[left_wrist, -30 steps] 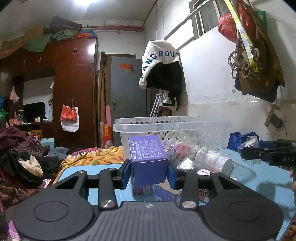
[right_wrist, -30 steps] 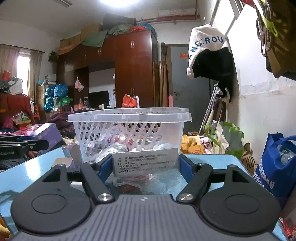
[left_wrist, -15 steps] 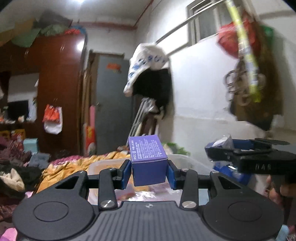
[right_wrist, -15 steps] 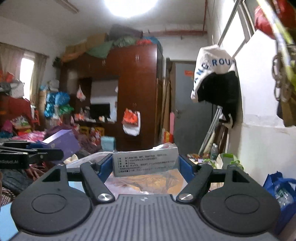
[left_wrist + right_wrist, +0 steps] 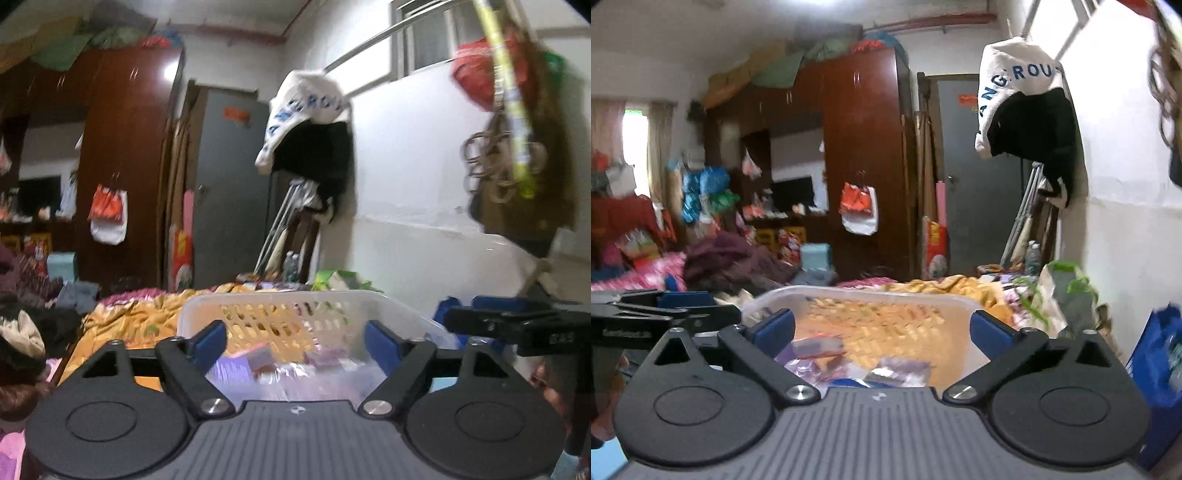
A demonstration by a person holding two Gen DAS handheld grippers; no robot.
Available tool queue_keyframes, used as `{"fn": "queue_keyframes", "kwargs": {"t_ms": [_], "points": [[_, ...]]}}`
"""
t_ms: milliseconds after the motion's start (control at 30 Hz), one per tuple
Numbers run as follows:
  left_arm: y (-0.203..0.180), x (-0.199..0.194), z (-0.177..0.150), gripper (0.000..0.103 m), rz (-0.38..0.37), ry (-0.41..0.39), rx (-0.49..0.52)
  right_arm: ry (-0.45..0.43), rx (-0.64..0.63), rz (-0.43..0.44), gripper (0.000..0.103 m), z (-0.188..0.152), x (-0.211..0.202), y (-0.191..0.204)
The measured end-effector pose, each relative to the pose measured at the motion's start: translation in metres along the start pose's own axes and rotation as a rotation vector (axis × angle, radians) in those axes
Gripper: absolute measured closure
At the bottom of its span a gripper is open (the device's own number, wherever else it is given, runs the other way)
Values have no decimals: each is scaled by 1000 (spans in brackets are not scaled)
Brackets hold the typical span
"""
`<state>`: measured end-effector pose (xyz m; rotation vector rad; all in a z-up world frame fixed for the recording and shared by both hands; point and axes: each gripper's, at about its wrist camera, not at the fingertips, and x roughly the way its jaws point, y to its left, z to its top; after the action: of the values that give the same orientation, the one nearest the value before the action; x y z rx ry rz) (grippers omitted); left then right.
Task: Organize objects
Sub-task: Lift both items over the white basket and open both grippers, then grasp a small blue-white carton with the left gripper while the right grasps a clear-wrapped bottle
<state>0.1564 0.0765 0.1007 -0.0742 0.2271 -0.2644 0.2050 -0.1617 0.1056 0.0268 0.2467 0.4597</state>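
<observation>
Readable writing was scant: blue capitals on the white-and-black garment [image 5: 1021, 92] hung on the wall, "ANG ROU" in the right wrist view, blurred in the left. Print on the packets was too smeared to read.

Left tongs [image 5: 295, 338]: jaws had just been opening and stood wide, blue pads [image 5: 210, 338] well apart, nothing between them and nothing touched. They hung above the near rim of the white lattice basket [image 5: 280, 299]. The purple box [image 5: 232, 369] lay down inside the basket, below and between the pads, toward the left one, beside a small pink-edged box and clear wrapping.

Right tongs [image 5: 882, 330]: jaws likewise had just been opening, now at their widest, pads empty. They too hung over the basket [image 5: 871, 293], whose far wall showed as pale lattice. A clear-wrapped packet [image 5: 816, 345] with red and white lay in the basket below the left pad; other purple and blue wrapped items sat near the camera's lower edge, blurred.

Each tongs showed at the edge of the other's view, side by side over the basket. A yellow patterned blanket [image 5: 140, 317] lay beyond.
</observation>
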Motion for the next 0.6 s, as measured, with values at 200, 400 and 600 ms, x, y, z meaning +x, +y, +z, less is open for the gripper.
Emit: {"fn": "queue_keyframes", "kwargs": {"t_ms": [200, 400, 600], "points": [[0, -26, -57, 11, 38, 66, 11, 106, -32, 9, 0, -60, -13, 1], [19, -7, -83, 11, 33, 153, -65, 103, 28, 77, 23, -72, -12, -1], [12, -8, -88, 11, 14, 176, -8, 130, -63, 98, 37, -74, 4, 31]]}}
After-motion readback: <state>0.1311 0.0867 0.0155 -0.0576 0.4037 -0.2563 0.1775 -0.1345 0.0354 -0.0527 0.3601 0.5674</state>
